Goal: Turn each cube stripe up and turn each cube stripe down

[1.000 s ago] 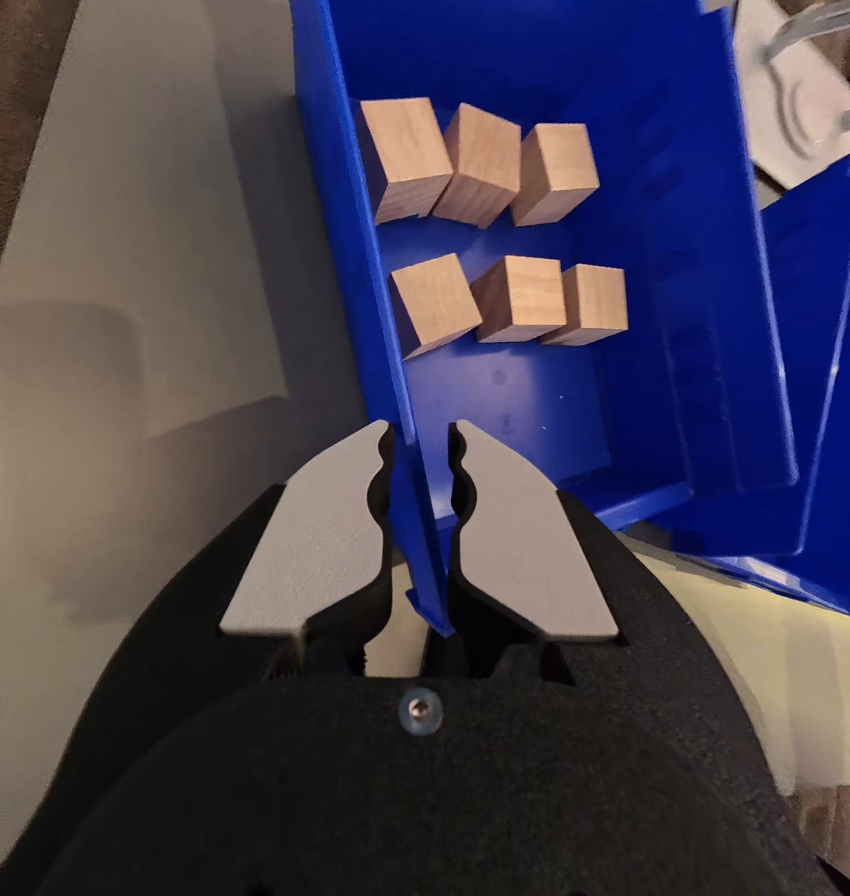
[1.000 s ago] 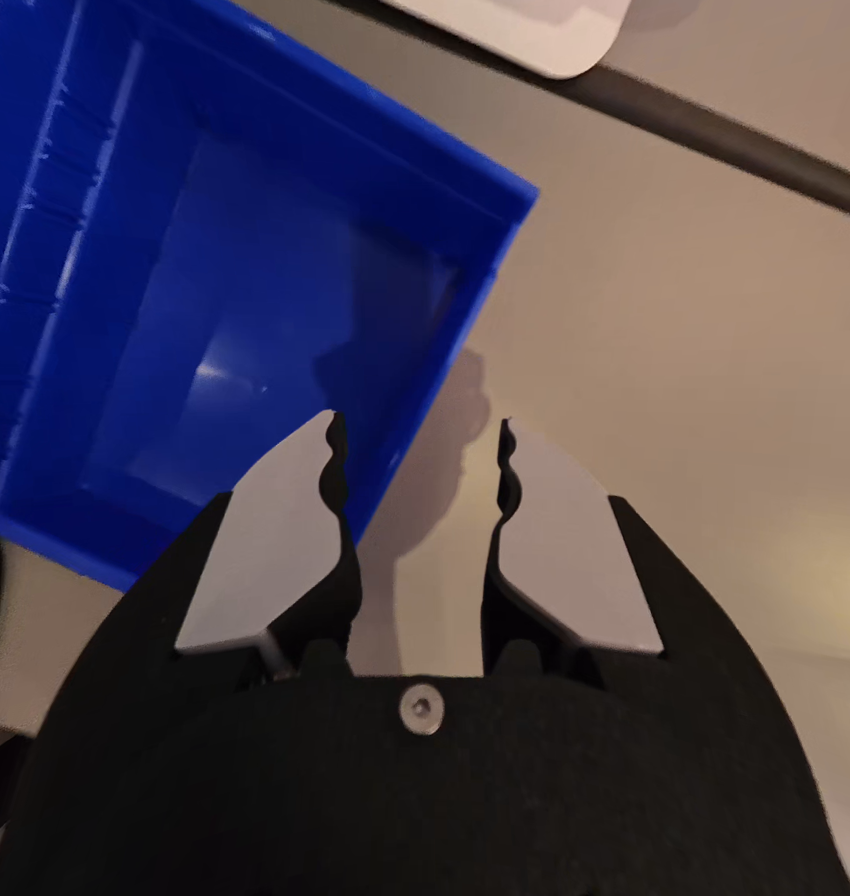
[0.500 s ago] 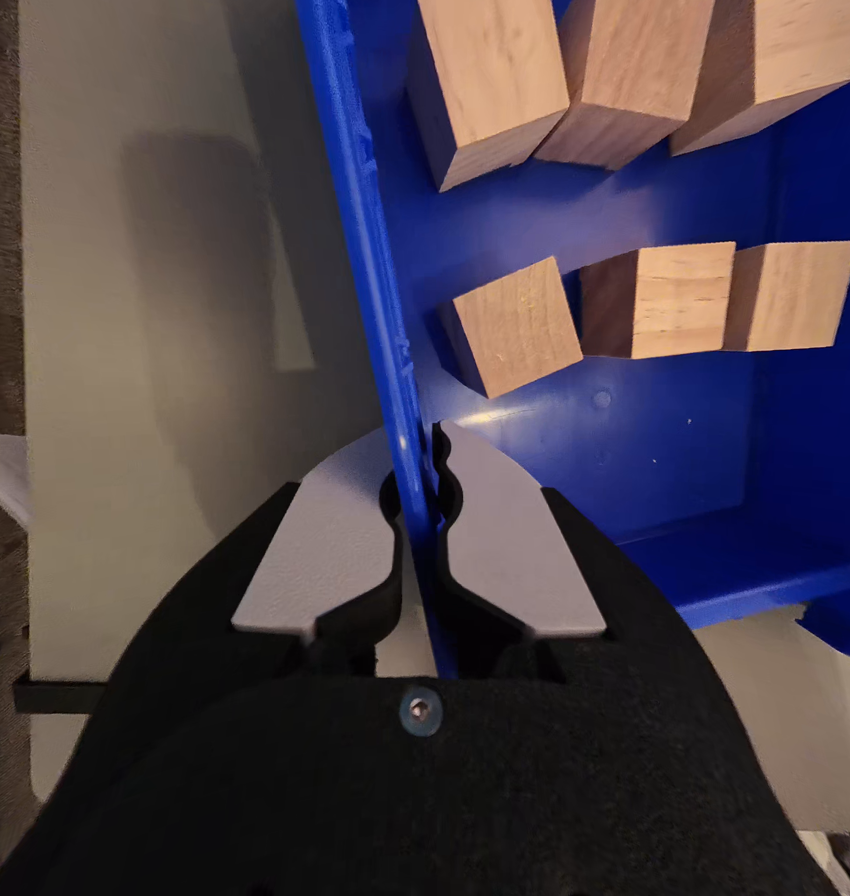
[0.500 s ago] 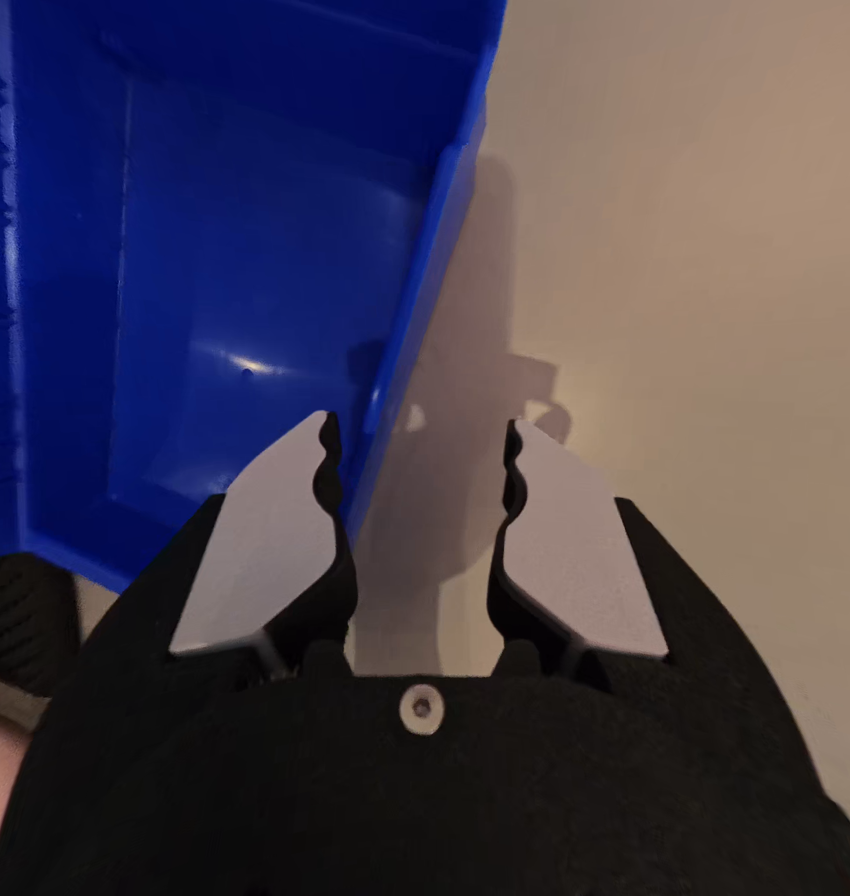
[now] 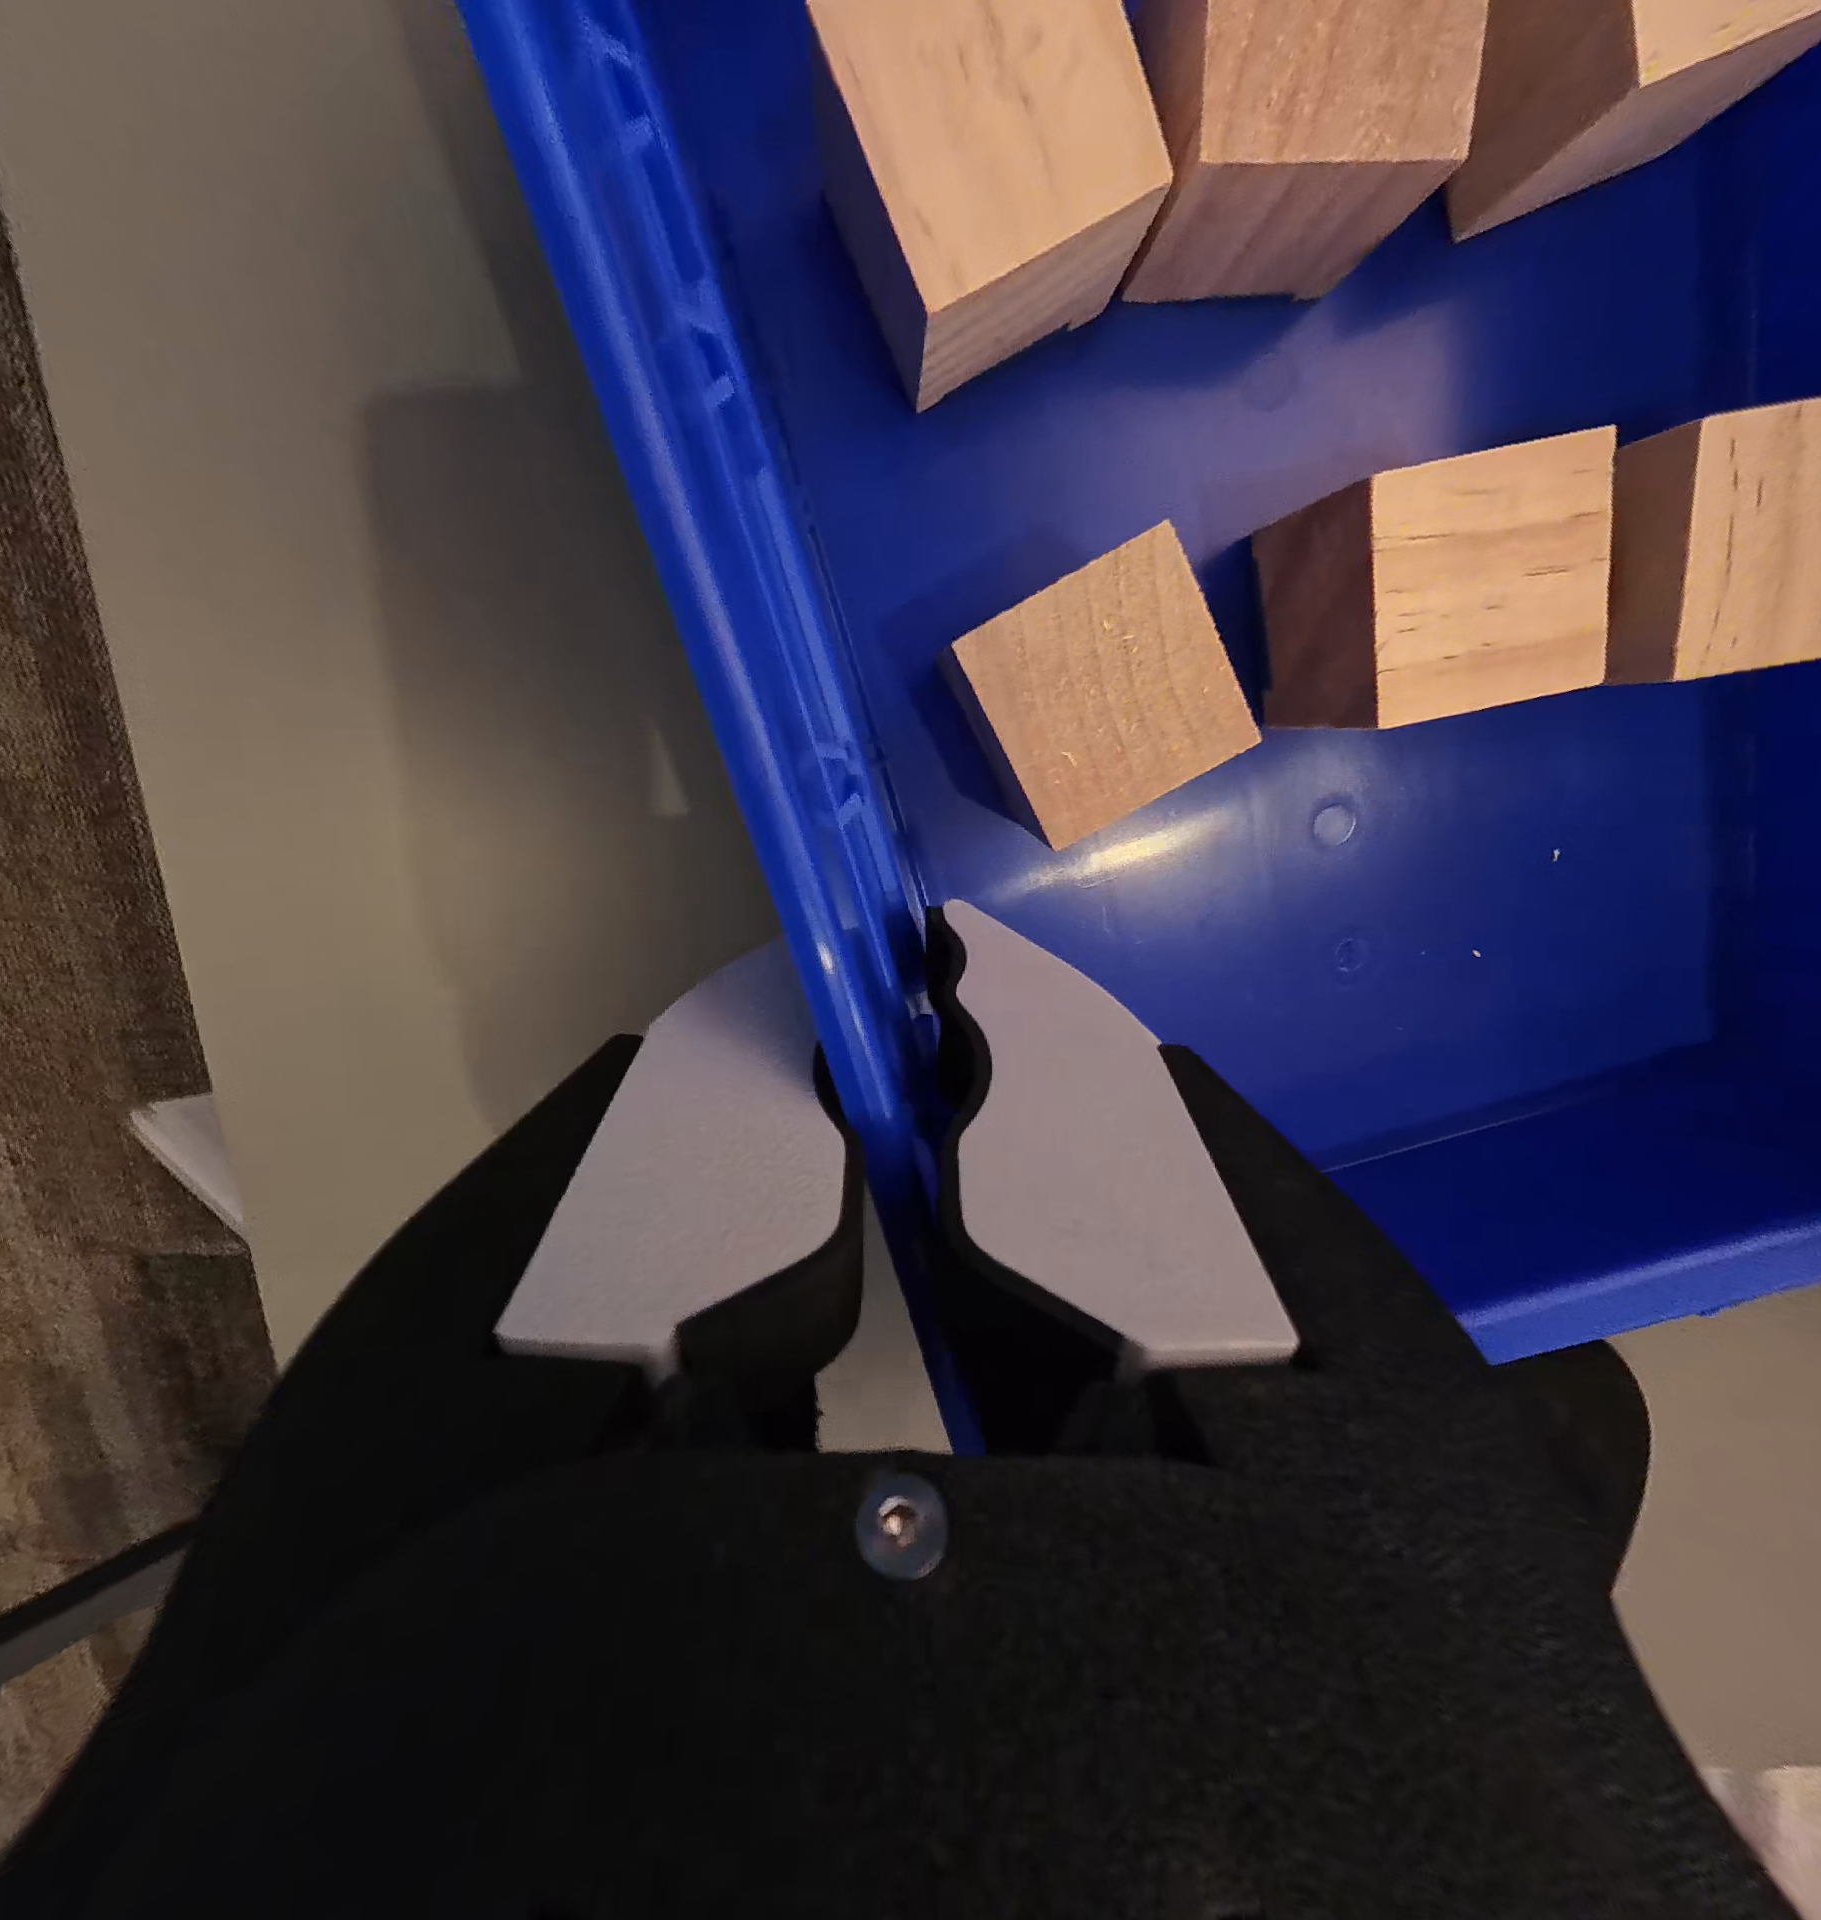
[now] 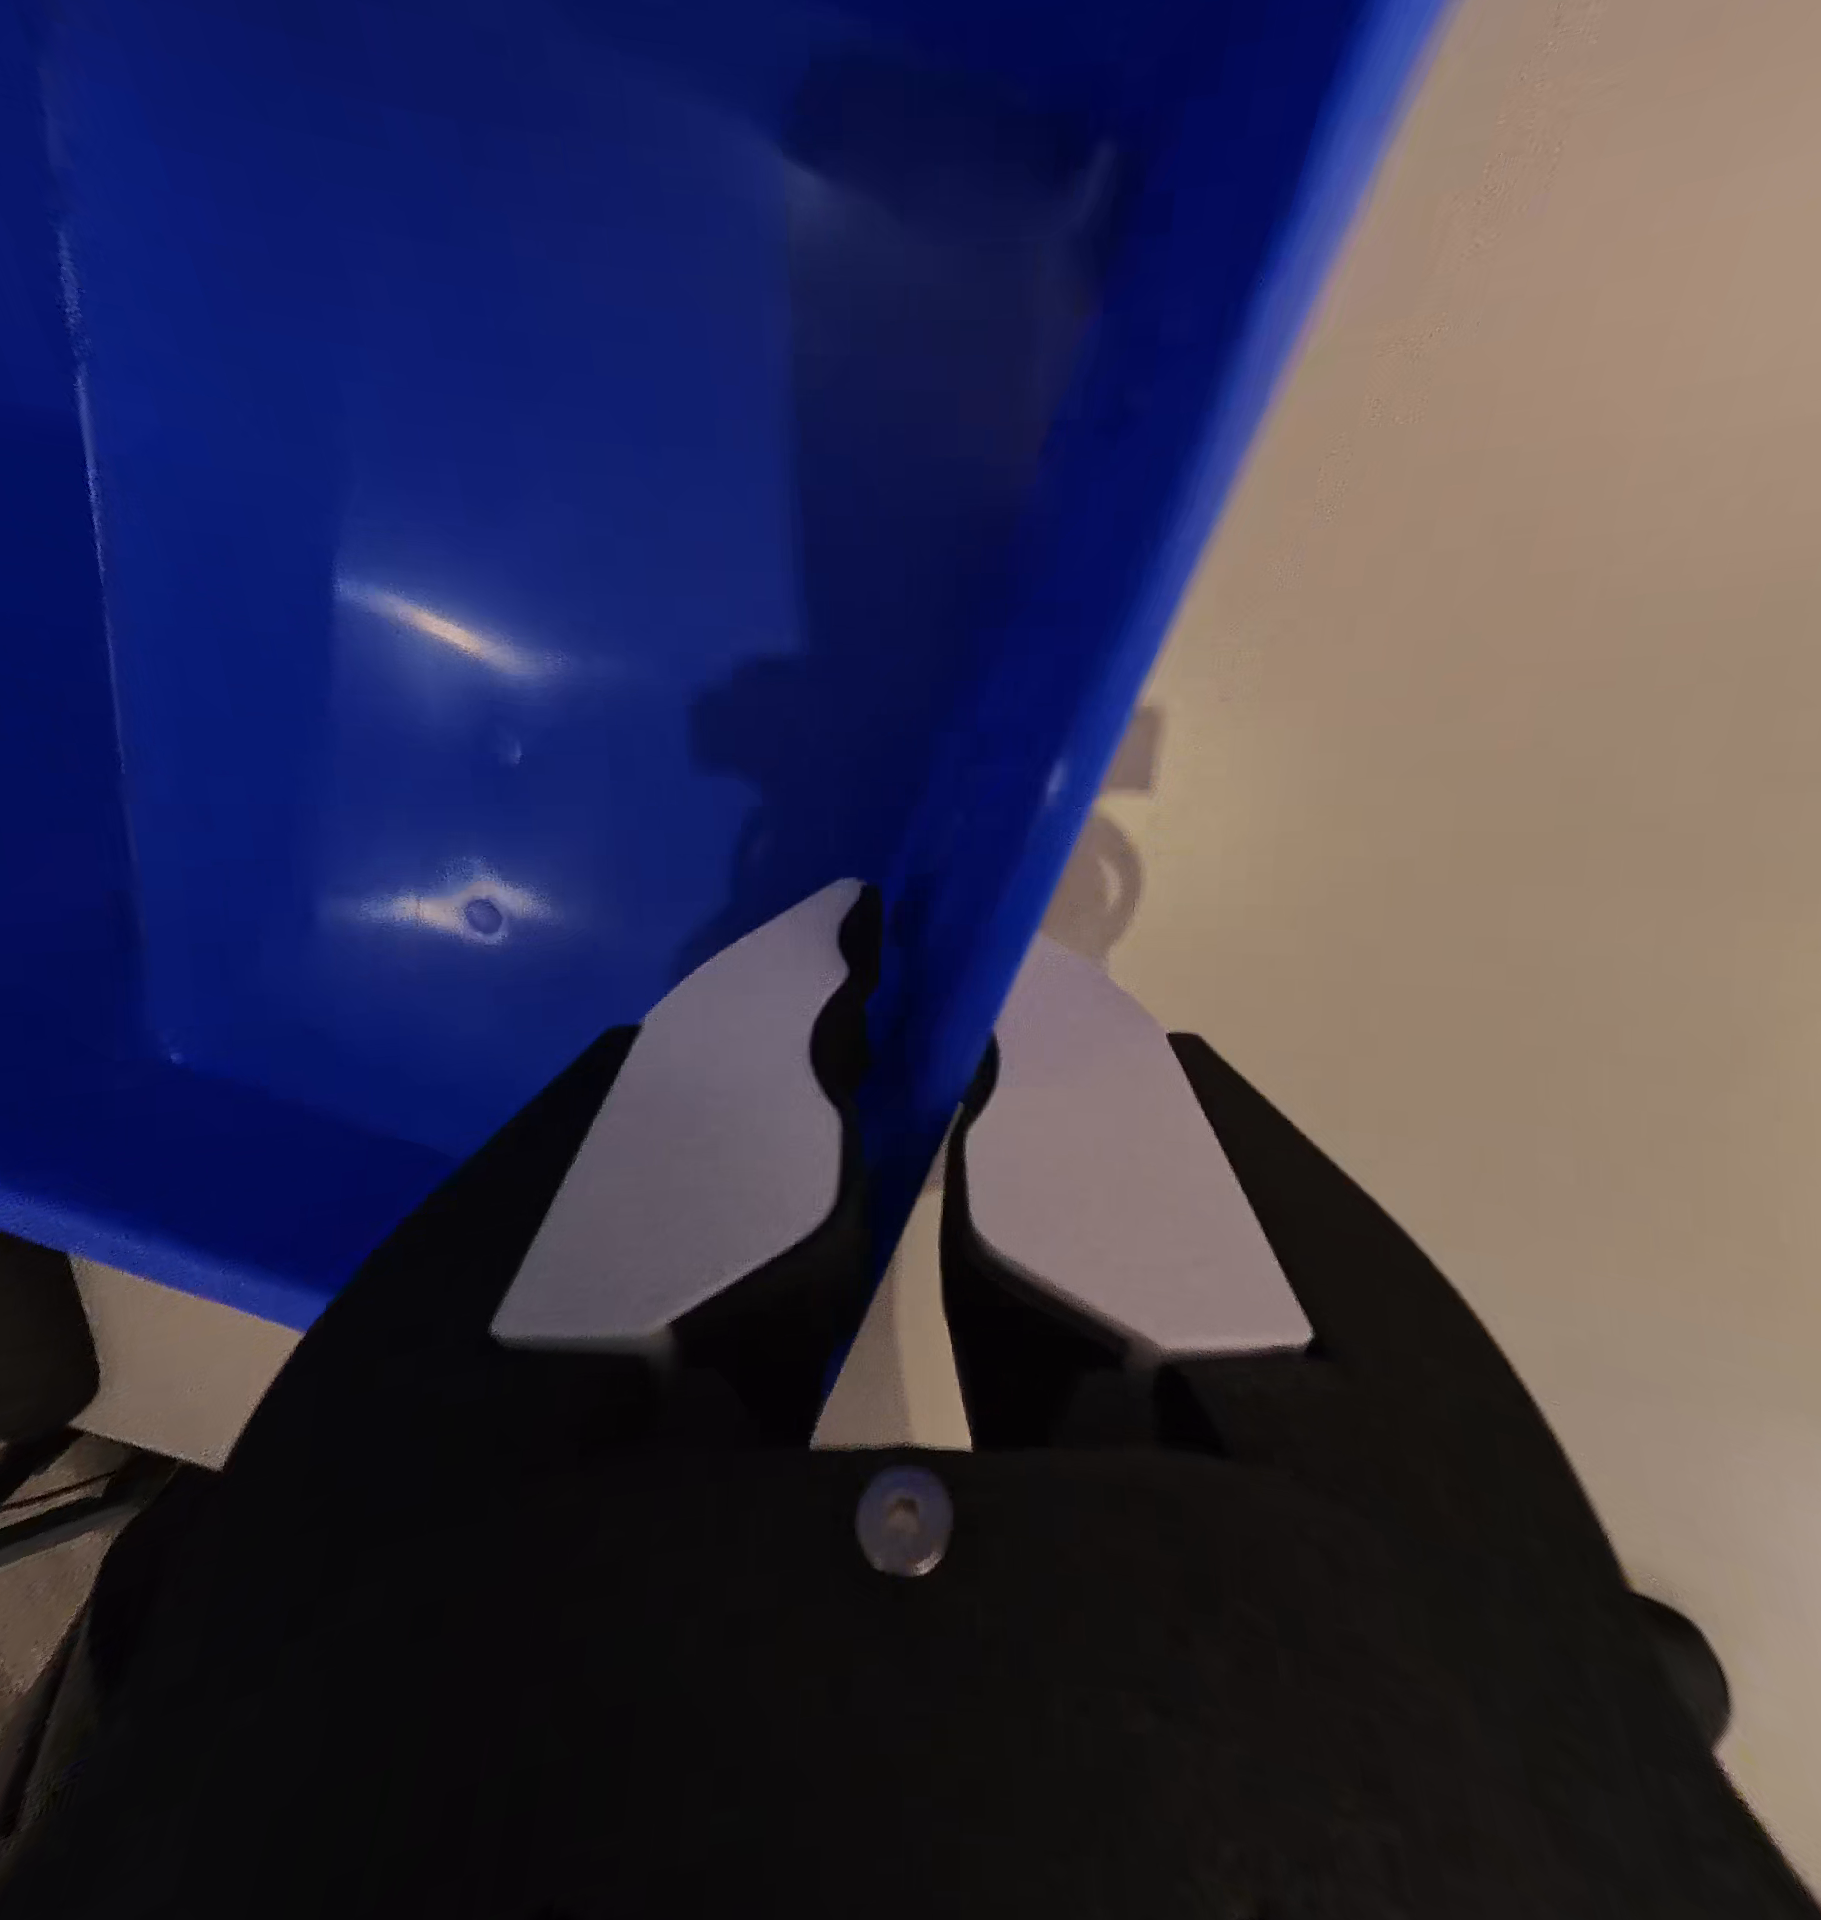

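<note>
Several plain wooden cubes lie in two rows inside a blue bin (image 5: 1508, 1039) in the left wrist view; the nearest cube (image 5: 1103, 686) sits by the bin's left wall. No stripe shows on any visible face. My left gripper (image 5: 875, 997) is shut on that bin's left wall (image 5: 740, 540). In the right wrist view my right gripper (image 6: 937, 966) is shut on the right wall (image 6: 1145, 520) of a blue bin (image 6: 418, 520) with no cubes in view inside it.
The bins stand on a pale tabletop (image 6: 1508, 727). In the left wrist view brown carpet (image 5: 33, 935) shows past the table's left edge. A dark object (image 6: 12, 1340) lies at the lower left of the right wrist view.
My left gripper closed onto the bin's left wall and moved in closer to the cubes. My right gripper moved onto the other bin's right wall and closed on it.
</note>
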Available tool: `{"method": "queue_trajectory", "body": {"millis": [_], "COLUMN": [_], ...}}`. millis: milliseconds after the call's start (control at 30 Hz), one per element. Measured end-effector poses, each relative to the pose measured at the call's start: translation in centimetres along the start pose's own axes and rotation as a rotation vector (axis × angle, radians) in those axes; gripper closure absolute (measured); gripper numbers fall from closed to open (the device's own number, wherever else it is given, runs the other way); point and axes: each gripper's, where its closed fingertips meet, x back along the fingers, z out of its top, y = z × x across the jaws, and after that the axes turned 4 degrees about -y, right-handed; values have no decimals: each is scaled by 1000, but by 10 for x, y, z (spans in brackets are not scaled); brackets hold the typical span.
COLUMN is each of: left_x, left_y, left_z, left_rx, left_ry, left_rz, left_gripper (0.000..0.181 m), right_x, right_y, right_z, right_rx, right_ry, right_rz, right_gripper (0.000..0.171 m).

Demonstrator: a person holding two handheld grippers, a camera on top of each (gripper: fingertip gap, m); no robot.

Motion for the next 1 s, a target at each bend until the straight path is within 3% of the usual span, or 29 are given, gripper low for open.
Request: {"method": "queue_trajectory", "body": {"millis": [300,1000], "left_x": [-3,-5], "left_y": [15,20], "left_z": [9,15], "left_rx": [-224,-260], "left_ry": [-2,3], "left_rz": [-57,-70], "left_gripper": [172,173], "right_x": [9,38], "right_y": [67,262], "right_z": [-2,-43], "right_rx": [20,-217], "right_ry": [-67,-30], "right_rz": [84,88], "right_gripper": [166,166]}}
